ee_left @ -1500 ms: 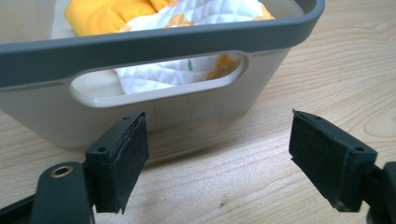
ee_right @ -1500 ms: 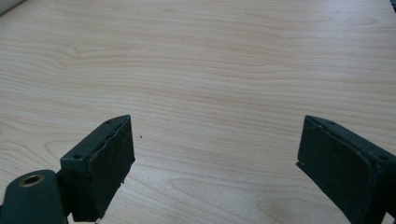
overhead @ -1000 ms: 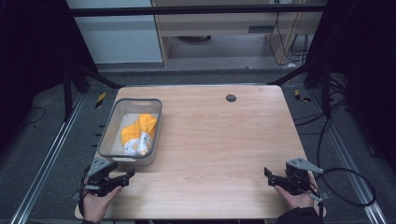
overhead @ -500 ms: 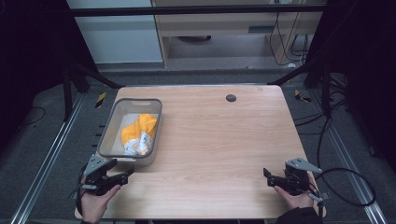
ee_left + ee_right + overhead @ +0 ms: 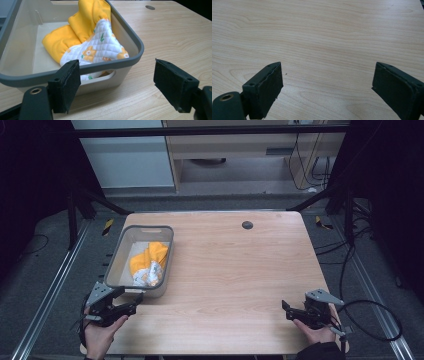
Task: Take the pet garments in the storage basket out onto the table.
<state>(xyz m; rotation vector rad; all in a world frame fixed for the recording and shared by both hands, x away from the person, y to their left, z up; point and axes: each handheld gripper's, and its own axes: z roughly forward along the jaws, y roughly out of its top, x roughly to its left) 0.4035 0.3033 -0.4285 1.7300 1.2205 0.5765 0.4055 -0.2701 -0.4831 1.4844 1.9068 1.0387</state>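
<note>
Since a second ago we have shifted our left gripper (image 5: 131,301) slightly down and to the left along the table's near edge, while our right gripper (image 5: 286,310) has stayed where it was. Our left gripper hangs just in front of the grey bin's (image 5: 116,261) near wall, jaws spread wide and holding nothing. From the left gripper view, the bin's (image 5: 130,60) rim sits between and just beyond the jaws, and the yellow quilted cloth (image 5: 87,40) lies folded inside it, leaning against the near right corner. In the high view the cloth (image 5: 148,262) rests in the bin's right half. Our right gripper (image 5: 325,86) is opened wide over bare wooden table (image 5: 324,37), empty, well apart from the bin.
</note>
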